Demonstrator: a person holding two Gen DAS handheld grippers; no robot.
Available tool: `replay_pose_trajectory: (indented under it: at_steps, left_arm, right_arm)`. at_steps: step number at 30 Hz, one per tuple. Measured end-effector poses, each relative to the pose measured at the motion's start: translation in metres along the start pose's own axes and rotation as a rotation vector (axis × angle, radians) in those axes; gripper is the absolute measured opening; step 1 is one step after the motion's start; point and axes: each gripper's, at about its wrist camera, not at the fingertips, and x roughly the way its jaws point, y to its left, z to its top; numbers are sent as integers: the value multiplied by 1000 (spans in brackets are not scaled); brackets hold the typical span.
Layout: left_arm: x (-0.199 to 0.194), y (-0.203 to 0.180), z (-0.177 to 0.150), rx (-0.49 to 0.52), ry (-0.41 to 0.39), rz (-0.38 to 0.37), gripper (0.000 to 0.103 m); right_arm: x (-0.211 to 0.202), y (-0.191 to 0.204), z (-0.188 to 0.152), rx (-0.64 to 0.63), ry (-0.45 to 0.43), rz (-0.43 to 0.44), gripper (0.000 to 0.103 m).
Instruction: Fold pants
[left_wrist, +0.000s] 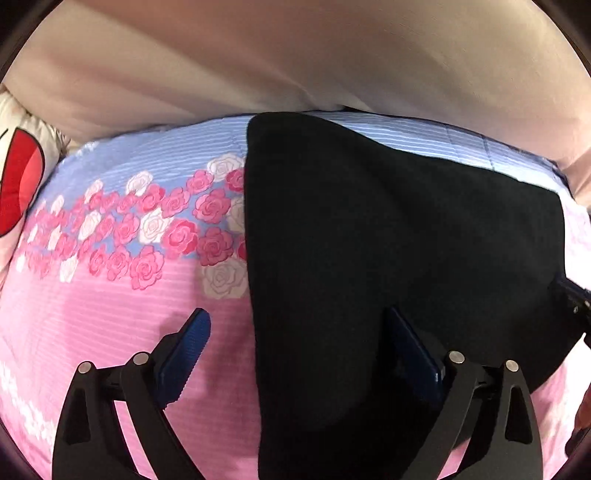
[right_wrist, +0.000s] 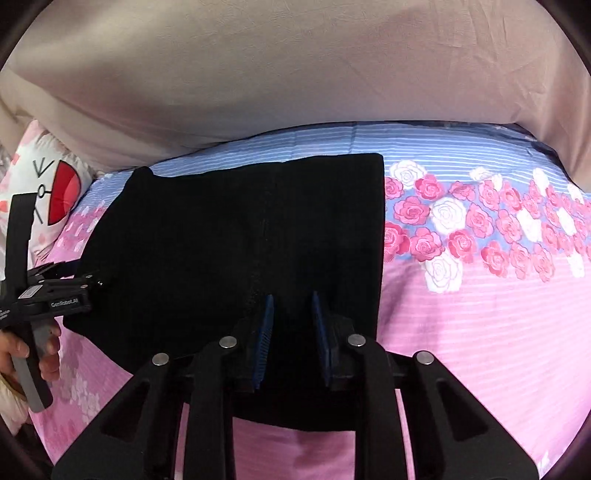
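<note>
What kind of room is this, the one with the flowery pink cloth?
Probably a bedroom. The black pants lie on a bed sheet with pink and white roses, a plain beige quilt or pillow is bunched up behind them, and a printed cushion sits at the side.

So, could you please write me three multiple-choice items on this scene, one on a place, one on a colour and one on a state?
1. Where do the pants lie?
A. on the floral bedspread
B. on a wooden chair
C. in a basket

2. What colour are the pants?
A. white
B. black
C. red

3. How do the left gripper jaws stand?
A. closed on a pillow
B. shut tight on nothing
C. wide apart

Answers:
1 A, pink and blue rose cloth shows around the pants.
2 B, the cloth is uniformly black in both views.
3 C, one finger is over the bedspread, the other over the pants.
</note>
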Motion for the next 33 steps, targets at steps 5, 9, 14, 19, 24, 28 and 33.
replay_pose_trajectory:
  at_steps: [5, 9, 14, 19, 24, 28, 33]
  left_arm:
    - [-79, -4, 6, -2, -45, 61, 92]
    - [-138, -13, 0, 25, -114, 102, 92]
    - [-187, -38, -10, 115, -197, 169, 92]
    - [-201, -49, -14, 120, -202, 111, 95]
    - [-205, -56, -27, 129, -197, 89, 95]
    - [-204, -57, -30, 133, -190, 80, 95]
    - [-203, -54, -31, 131, -190, 85, 95]
  right_arm:
    - [-75, 25, 8, 94, -73, -91, 39]
    - [-136, 57, -4, 51, -174, -182, 70]
    - [-169, 79, -10, 74, -223, -155, 71]
    - [-186, 94, -17, 73, -250, -168, 84]
    - [-188, 103, -19, 76, -262, -183, 85]
    - [-189, 105, -18, 85, -272, -203, 85]
    - [-189, 109, -19, 80, -273, -209, 85]
